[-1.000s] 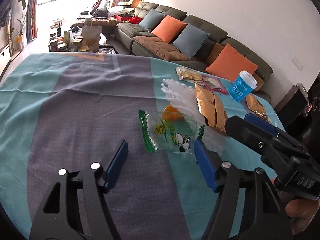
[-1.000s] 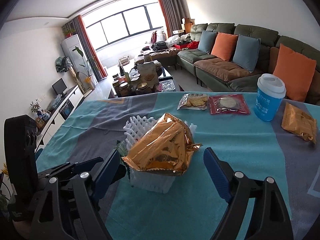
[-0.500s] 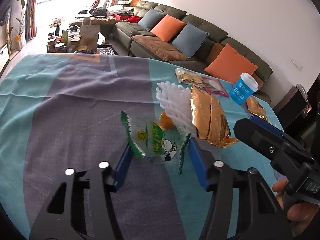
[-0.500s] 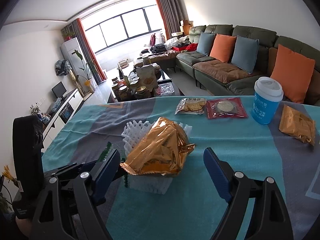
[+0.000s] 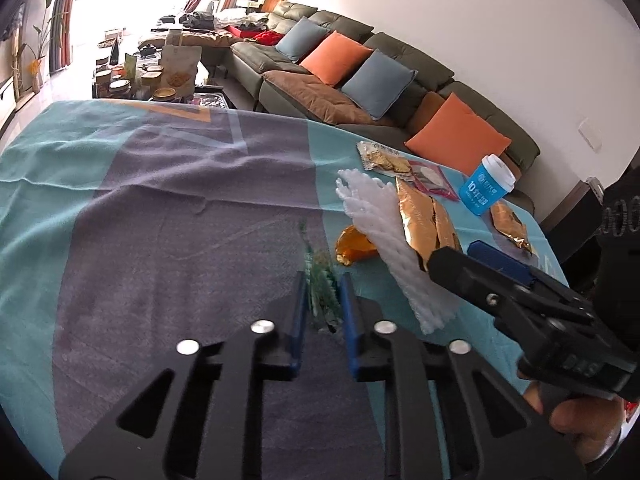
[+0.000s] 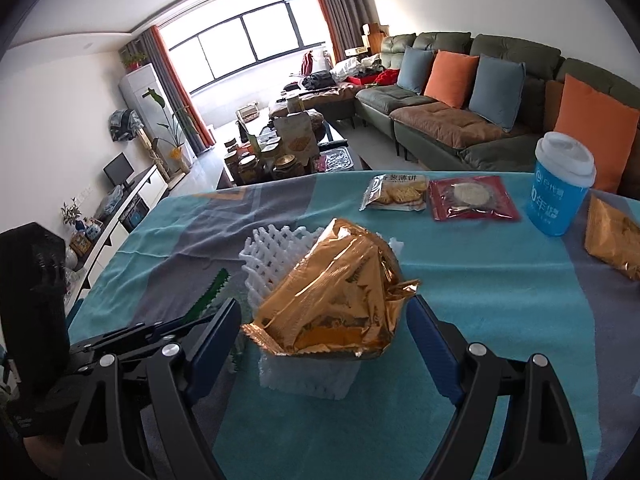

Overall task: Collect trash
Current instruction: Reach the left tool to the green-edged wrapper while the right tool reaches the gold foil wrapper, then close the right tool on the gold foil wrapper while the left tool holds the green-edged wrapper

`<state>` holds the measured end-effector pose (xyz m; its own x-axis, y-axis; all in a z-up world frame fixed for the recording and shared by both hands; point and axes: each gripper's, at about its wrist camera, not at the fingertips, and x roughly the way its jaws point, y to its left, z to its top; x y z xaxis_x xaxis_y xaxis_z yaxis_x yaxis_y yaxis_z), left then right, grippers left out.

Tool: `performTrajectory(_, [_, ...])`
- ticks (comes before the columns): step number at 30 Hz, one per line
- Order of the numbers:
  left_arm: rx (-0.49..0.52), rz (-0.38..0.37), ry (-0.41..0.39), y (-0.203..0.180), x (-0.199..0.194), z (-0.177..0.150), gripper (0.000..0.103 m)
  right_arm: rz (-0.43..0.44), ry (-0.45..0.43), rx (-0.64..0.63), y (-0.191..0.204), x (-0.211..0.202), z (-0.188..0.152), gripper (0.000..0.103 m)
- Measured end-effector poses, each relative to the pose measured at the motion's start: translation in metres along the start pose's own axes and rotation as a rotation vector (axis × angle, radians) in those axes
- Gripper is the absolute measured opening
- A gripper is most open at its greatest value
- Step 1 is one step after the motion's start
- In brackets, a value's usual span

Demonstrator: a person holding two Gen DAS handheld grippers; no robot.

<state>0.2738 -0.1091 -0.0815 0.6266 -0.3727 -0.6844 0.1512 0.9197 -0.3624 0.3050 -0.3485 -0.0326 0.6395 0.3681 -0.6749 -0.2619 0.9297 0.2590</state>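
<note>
Right now I am in the pick-up step of collecting the trash: my left gripper [image 5: 323, 280] is closing its jaws on the clear wrapper with green sawtooth edges [image 5: 322, 288], and the blue pads already pinch that thin film between them, crumpling it into a narrow upright fold. From the right wrist view only one green serrated edge [image 6: 210, 292] of it shows, just past the left fingers. My right gripper [image 6: 326, 326] stands with its jaws wide apart, and the gold foil bag [image 6: 336, 300] sits between its fingers without either pad pressing on it, as far as I can see. That bag is crinkled, shiny and puffed, with a sealed toothed seam along the near side, and it rests on top of the white foam net sleeve [image 6: 276, 252], a soft lattice of squashy strands lying on the teal and grey tablecloth [image 5: 160, 220]. A smaller gold scrap [image 5: 354, 246] lies just beyond the left fingertips, beside the foam. Next, I judge, the left hand must lift the film clear gently, since such slack plastic may slip or tear; the right must then close on the foil bag, which will likely buckle and crackle instead of resisting, so a slow, centred squeeze seems wise.
</note>
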Motion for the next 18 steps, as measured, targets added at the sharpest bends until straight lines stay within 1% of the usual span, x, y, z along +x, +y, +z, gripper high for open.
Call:
performTrajectory(2, [0.000,-0.009,-0.002,0.000,0.000,0.000,0.013,0.018,0.014,0.014,-0.002,0.003,-0.001,0.082])
performTrajectory(4, [-0.003,-0.015,-0.004,0.001,0.000,0.000,0.013,0.024,0.021,0.025,-0.003,0.005,-0.003,0.080])
performTrajectory(5, [-0.003,-0.016,-0.003,0.001,0.000,0.000,0.013,0.032,0.024,0.039,-0.006,0.005,-0.003,0.077])
performTrajectory(6, [-0.003,-0.017,-0.003,0.001,0.000,0.000,0.013,0.043,0.027,0.051,-0.008,0.006,-0.003,0.070])
performTrajectory(8, [-0.003,-0.019,-0.002,0.001,0.000,0.000,0.013,0.062,0.043,0.073,-0.012,0.008,-0.004,0.064])
performTrajectory(14, [-0.003,-0.025,-0.002,0.001,0.001,-0.001,0.013,0.094,0.055,0.155,-0.025,0.013,-0.009,0.063])
performTrajectory(15, [-0.002,-0.025,-0.001,0.001,0.001,-0.001,0.013,0.104,0.057,0.164,-0.027,0.014,-0.009,0.061])
performTrajectory(16, [-0.002,-0.025,-0.001,0.001,0.001,-0.001,0.013,0.107,0.061,0.167,-0.028,0.015,-0.009,0.059])
performTrajectory(18, [0.000,-0.025,-0.001,0.001,0.002,-0.001,0.013,0.107,0.066,0.180,-0.030,0.018,-0.011,0.048])
